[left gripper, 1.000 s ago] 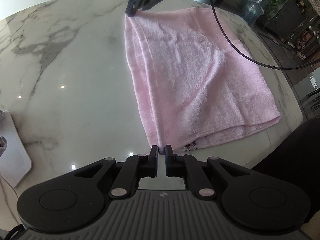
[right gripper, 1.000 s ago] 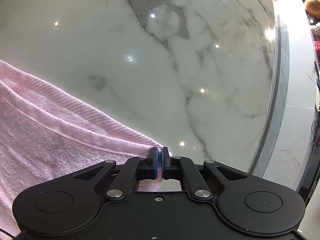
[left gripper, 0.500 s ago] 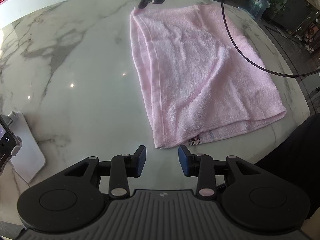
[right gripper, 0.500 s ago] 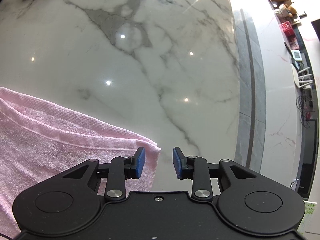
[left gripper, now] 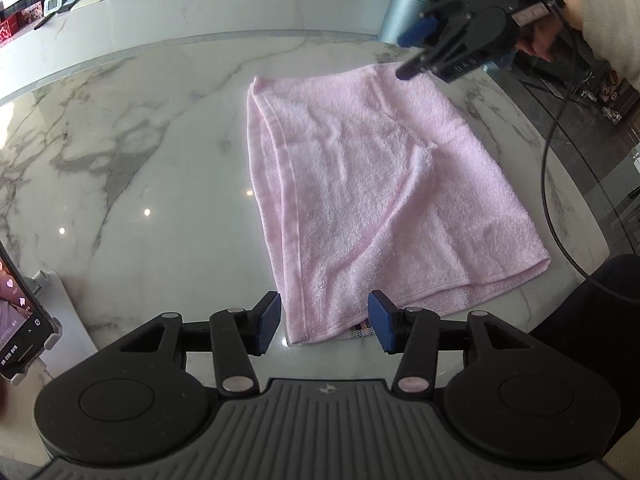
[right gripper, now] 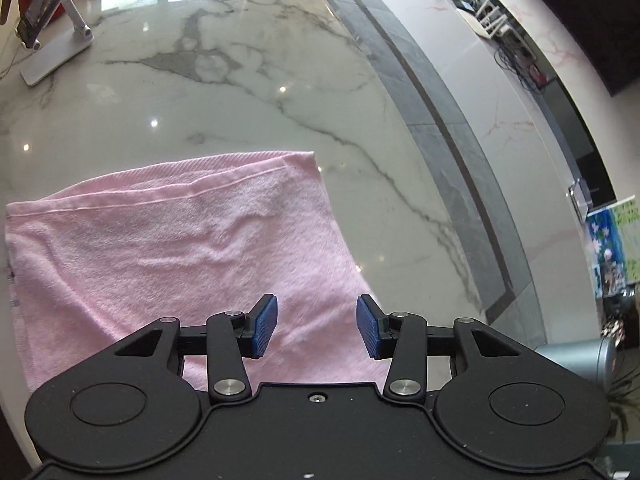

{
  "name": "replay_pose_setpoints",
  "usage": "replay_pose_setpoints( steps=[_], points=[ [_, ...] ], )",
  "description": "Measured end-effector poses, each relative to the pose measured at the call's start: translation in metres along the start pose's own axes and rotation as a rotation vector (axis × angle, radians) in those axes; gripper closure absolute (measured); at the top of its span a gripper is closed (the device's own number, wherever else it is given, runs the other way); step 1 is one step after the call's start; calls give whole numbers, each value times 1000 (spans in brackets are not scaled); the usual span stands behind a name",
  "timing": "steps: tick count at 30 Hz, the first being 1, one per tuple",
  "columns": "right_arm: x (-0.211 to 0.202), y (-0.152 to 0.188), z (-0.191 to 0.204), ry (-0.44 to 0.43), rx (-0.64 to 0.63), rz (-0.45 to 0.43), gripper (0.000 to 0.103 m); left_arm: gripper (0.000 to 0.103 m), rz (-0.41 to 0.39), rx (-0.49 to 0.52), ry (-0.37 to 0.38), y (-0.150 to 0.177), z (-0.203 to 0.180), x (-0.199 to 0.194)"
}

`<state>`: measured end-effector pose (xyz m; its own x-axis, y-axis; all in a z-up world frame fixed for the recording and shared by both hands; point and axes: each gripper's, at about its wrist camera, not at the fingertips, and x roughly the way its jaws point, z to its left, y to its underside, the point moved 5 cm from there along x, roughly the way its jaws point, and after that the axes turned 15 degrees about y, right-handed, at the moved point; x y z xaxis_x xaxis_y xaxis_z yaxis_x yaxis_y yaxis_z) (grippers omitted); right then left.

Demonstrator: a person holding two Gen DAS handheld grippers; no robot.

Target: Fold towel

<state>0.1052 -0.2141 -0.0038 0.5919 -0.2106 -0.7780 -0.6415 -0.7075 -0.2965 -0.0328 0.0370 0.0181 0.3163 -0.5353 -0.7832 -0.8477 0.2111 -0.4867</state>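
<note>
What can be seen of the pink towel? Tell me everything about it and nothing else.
The pink terry-cloth towel lies flat on the white grey-veined marble table, folded double: two layers show along its hemmed edge, the lower one peeking out slightly. Its pile looks soft and fluffy, with shallow wrinkles across the middle. A small patterned label sticks out at the near corner. Nothing grips it: the left tongs are opening above that corner, and the right tongs hover open over it.
</note>
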Motion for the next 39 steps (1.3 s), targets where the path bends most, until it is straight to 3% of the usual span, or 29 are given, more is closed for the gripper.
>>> replay_pose_setpoints(
  steps=[9, 14, 16, 21, 27, 39],
  points=[
    [-37, 71, 31, -85, 242, 109, 61, 56, -54, -2, 16, -19, -6, -8],
    [-41, 113, 56, -87, 434, 208, 60, 56, -95, -50, -16, -31, 4, -7],
    [-43, 122, 63, -91, 501, 219, 60, 56, -107, -69, -57, -35, 10, -3],
    [-55, 142, 80, -107, 678, 222, 57, 56, -107, -96, -74, -45, 22, 12],
    [-46, 154, 89, -77, 749, 245, 57, 56, -75, -115, -21, -67, 34, 48],
    [-18, 160, 99, -99, 741, 269, 56, 59, -1, -157, -20, -85, 52, 96]
  ],
)
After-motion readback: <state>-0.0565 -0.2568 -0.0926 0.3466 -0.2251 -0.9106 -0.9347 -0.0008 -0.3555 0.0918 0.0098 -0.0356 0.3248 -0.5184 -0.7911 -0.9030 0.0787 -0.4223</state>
